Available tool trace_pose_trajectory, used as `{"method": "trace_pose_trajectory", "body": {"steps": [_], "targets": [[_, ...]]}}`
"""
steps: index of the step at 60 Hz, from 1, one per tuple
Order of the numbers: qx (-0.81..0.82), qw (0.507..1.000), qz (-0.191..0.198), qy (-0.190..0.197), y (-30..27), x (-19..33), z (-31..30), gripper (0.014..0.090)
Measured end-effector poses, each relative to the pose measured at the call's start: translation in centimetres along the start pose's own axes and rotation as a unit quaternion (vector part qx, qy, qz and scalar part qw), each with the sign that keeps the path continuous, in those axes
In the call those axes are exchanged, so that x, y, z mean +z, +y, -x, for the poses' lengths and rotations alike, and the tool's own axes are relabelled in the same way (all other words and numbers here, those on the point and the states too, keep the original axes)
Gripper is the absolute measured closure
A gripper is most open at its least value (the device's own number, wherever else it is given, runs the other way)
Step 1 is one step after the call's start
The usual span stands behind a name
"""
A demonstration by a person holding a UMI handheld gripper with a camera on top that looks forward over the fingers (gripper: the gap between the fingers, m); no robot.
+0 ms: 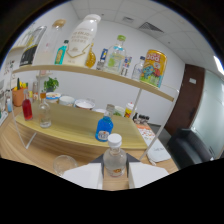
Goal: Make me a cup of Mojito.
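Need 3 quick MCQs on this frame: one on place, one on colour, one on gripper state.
1. Where is the clear bottle with the white cap?
A. on the top shelf
B. between the gripper fingers
C. beside the potted plant

2. What colour is the liquid in the squat bottle beyond the fingers?
A. blue
B. green
C. orange

3. What are the fingers doing?
A. spread wide, nothing between them
B. pressing on the empty glass
C. closed on the clear bottle

Answers: 1 B, both fingers flank its body. 2 A, its body reads blue. 3 C, both fingers meet the bottle's sides.
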Motion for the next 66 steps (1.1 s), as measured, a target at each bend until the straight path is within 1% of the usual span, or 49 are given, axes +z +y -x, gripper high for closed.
{"method": "trace_pose_trajectory", "body": {"steps": [6,9,14,18,28,37,41,46,52,59,63,66], "targets": [[-0.127,0.991,-0.002,0.045,0.2,0.3,-1.1,0.0709],[-0.191,0.980,-0.019,0.055,-0.5,0.3,-1.0,0.0710],[-0.312,0.946,-0.035,0.086,-1.6,0.3,-0.9,0.0709],[-0.396,0.912,-0.047,0.098,-2.5,0.3,-0.2,0.0711],[-0.593,0.794,-0.078,0.114,-3.8,0.7,1.9,0.0711],[-0.735,0.660,-0.095,0.120,-3.7,0.9,3.8,0.0711],[-0.781,0.605,-0.093,0.122,-3.5,0.8,4.2,0.0710],[-0.808,0.569,-0.094,0.121,-3.4,0.6,4.6,0.0708],[-0.806,0.572,-0.093,0.119,-3.3,0.3,4.8,0.0707],[-0.786,0.600,-0.097,0.114,-3.8,-0.2,4.9,0.0709],[-0.753,0.640,-0.105,0.108,-4.3,-0.8,4.8,0.0709],[-0.710,0.689,-0.112,0.096,-5.3,-1.6,4.7,0.0709]]}}
